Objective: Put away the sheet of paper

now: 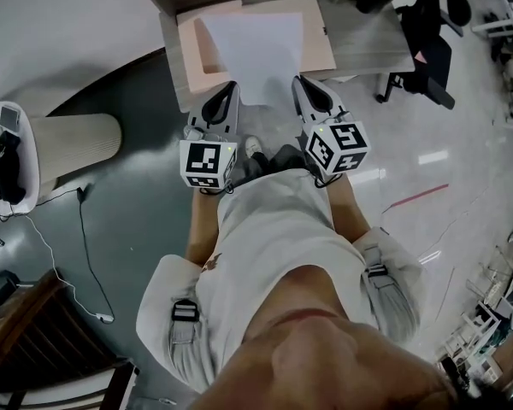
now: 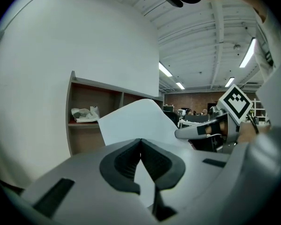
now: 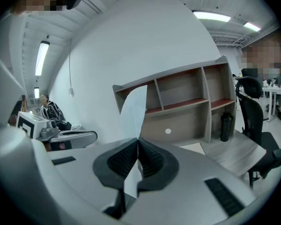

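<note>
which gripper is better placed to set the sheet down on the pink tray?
Neither leads; left and right match. The left gripper and right gripper are both shut on the near edge of the sheet, side by side, with it over the pink tray.

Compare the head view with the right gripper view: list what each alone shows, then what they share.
Head view only: the pale pink holder on the desk and the floor cable. Right gripper view only: the right hand-held gripper seen close, shut on the edge of the sheet of paper, plus the shelf unit's open compartments and the ceiling lights. Both: the paper, the left hand-held gripper and the office chair.
</note>
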Tool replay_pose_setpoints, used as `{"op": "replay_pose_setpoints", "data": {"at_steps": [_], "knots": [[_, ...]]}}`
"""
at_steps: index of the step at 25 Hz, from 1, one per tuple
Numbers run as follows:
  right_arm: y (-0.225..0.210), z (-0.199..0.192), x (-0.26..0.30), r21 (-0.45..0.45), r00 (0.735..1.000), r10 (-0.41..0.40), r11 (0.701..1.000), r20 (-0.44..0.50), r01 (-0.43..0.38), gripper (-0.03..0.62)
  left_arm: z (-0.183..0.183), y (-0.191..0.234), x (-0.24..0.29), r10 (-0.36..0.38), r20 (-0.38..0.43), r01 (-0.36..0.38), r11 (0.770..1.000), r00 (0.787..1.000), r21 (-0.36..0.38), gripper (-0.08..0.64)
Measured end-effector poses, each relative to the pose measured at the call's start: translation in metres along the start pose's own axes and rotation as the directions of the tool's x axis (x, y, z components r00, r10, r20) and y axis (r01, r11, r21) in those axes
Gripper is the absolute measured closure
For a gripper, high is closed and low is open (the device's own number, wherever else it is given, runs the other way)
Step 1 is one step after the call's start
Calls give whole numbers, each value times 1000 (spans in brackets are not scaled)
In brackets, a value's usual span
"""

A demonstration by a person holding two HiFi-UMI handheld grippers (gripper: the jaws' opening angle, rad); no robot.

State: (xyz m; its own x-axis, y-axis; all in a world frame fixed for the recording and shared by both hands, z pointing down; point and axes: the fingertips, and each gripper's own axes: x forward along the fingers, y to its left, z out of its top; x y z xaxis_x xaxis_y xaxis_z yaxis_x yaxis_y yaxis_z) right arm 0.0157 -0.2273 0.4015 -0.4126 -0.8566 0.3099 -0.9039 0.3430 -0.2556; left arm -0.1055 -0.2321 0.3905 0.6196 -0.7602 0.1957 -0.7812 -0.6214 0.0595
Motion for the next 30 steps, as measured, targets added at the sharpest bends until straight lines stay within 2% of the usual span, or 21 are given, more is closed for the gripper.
{"op": "replay_pose_setpoints", "data": {"at_steps": [9,30], "knots": [[-35,-24,40,14,996,-37,999,-77,38,572,-32,22,41,-17,-55,15,1000,998,-27,540],[-124,-61,141,55,975,14,998,-223,-2,572,-102,61,165,-1,-185,-11,998,983,-68,540]]}}
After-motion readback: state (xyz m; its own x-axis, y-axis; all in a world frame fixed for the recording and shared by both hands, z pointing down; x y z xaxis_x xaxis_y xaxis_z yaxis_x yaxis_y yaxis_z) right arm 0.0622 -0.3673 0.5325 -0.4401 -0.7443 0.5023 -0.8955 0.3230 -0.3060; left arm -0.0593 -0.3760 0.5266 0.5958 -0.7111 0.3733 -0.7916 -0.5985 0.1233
